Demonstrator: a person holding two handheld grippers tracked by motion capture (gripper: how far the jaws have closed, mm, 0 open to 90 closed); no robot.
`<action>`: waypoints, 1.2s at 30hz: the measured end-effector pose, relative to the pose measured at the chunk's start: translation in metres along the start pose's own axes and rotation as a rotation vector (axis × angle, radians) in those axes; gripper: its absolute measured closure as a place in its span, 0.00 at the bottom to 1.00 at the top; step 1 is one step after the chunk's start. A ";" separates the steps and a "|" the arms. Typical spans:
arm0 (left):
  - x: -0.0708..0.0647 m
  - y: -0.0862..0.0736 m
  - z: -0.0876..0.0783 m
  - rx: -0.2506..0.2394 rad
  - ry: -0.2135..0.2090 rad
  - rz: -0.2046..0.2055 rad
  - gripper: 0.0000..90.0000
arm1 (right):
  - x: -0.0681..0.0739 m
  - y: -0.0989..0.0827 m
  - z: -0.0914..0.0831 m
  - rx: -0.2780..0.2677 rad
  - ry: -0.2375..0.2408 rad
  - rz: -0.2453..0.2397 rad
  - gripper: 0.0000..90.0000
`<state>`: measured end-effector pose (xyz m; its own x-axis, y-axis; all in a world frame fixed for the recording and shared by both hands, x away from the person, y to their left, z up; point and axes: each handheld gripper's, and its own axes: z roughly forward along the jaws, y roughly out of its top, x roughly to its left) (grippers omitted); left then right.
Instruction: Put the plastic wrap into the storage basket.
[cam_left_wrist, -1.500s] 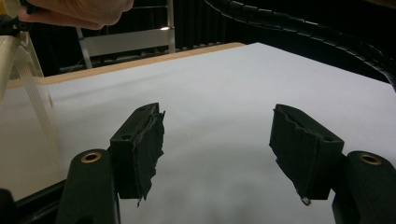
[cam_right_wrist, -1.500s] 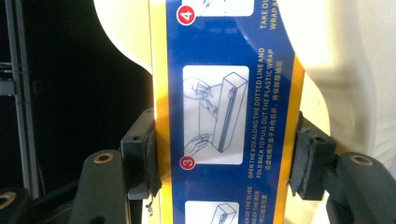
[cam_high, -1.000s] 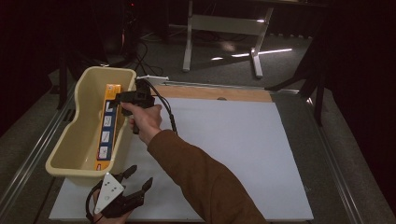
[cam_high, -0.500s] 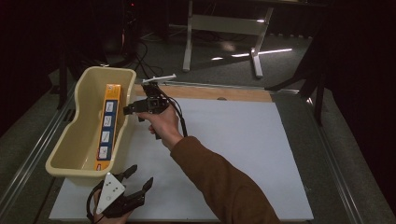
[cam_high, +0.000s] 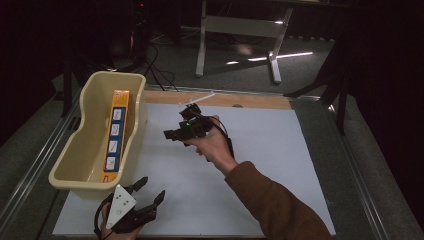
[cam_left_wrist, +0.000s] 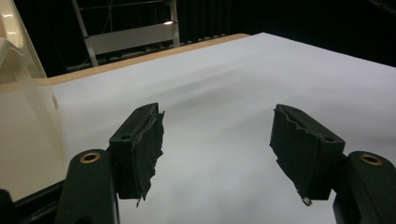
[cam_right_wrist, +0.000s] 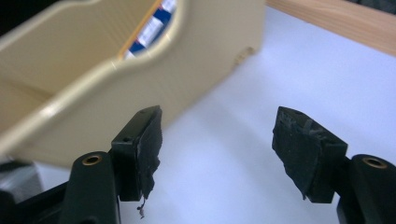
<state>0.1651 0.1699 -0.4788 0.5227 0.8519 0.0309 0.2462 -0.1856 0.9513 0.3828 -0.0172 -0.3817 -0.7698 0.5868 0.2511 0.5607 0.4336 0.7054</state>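
**Both grippers empty beside the loaded tub**

Dark room behind, with a pale metal frame stand (cam_high: 240, 30) on grey floor beyond the table's far edge. Nearer, a white sheet (cam_high: 280, 165) spread over most of the tabletop, a strip of bare wood (cam_high: 260, 100) along its far side and grey metal rails at left and right.

On the sheet's left edge, a cream plastic tub (cam_high: 70, 162), long and deep with a wavy rim, also looming at top left in the right gripper view (cam_right_wrist: 140, 70) and as a pale wall at the left border of the left gripper view (cam_left_wrist: 18, 93). Inside the tub, an orange box (cam_high: 114, 136) with a row of blue-and-white panels, lying lengthwise against the right wall, reaching from the far end to near the front; a sliver of its panels visible over the rim in the right gripper view (cam_right_wrist: 152, 25).

Coming in from bottom right, a brown sleeve (cam_high: 275, 205) and a hand around the right gripper (cam_high: 172, 134), held above the sheet just right of the tub, pointing toward it. Jaws spread wide, having just been opening, nothing between them but white sheet.

At the bottom left, just in front of the tub's near end, the left gripper (cam_high: 150, 189) with its grey three-cornered plate (cam_high: 120, 205). Jaws likewise wide apart and empty, aimed across bare sheet.
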 end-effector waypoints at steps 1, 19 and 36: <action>-0.001 0.000 0.000 0.000 0.001 0.001 0.38 | -0.002 -0.005 -0.003 -0.002 -0.010 -0.015 0.36; -0.001 -0.001 0.005 0.032 0.028 0.001 0.38 | -0.051 -0.142 -0.060 -0.094 -0.222 -0.150 0.33; -0.001 0.000 0.008 0.051 0.023 0.009 0.37 | -0.063 -0.232 -0.102 -0.251 -0.260 -0.082 0.28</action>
<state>0.1709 0.1648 -0.4818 0.5062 0.8612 0.0467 0.2832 -0.2171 0.9342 0.2697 -0.2248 -0.4934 -0.6879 0.7251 0.0326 0.3831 0.3245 0.8649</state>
